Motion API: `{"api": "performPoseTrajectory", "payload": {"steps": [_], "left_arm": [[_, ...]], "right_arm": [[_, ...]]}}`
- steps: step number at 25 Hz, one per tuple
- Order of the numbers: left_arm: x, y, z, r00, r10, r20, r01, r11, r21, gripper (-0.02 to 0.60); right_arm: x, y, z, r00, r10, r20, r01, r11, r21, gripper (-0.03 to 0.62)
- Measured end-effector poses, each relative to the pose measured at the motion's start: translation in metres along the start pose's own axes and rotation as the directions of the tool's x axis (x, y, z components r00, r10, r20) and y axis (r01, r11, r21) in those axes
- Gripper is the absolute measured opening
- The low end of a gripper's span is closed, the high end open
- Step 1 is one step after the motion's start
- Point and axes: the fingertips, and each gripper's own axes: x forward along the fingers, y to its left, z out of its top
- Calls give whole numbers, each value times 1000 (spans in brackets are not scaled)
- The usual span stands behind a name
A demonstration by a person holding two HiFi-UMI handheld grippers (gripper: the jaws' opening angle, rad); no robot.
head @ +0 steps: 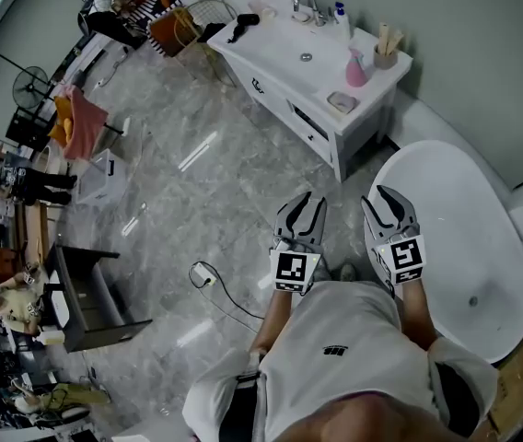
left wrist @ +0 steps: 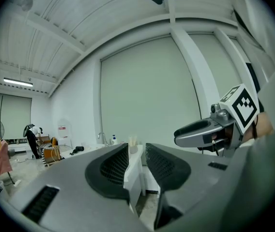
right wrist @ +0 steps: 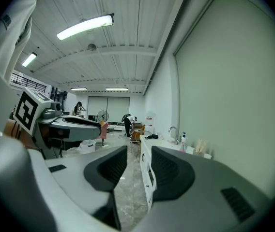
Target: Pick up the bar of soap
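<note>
The bar of soap [head: 342,101] lies in a small dish on the white vanity top [head: 284,49], near its right end, beside a pink bottle [head: 356,68]. Both grippers hang in front of the person's chest over the floor, well short of the vanity. My left gripper [head: 304,201] and my right gripper [head: 389,195] point toward the vanity, side by side. Each has its jaws drawn together with nothing between them. In the left gripper view my left gripper [left wrist: 136,151] frames the vanity's end. My right gripper [right wrist: 140,151] looks along the vanity front [right wrist: 148,174].
A white bathtub [head: 482,247] curves along the right, close beside the right gripper. A cup of brushes [head: 386,53], a tap [head: 306,5] and a pump bottle [head: 341,17] stand on the vanity. A cable and plug [head: 204,277] lie on the marble floor at left.
</note>
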Motion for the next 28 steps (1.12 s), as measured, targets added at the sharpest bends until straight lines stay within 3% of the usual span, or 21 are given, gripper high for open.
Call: {"api": "performPoseTrajectory", "payload": {"steps": [16,28], "left_arm": [[73,56,-3,999,-39,24,39,999,-3,126],[114,128,-8,997,-71,35,72,997,-13,126]], "right_arm": [[75,-38,11,999,-46,-22,46,999,-21,166],[153,-39,26,997,-73,-38,72,997,-27,166]]}}
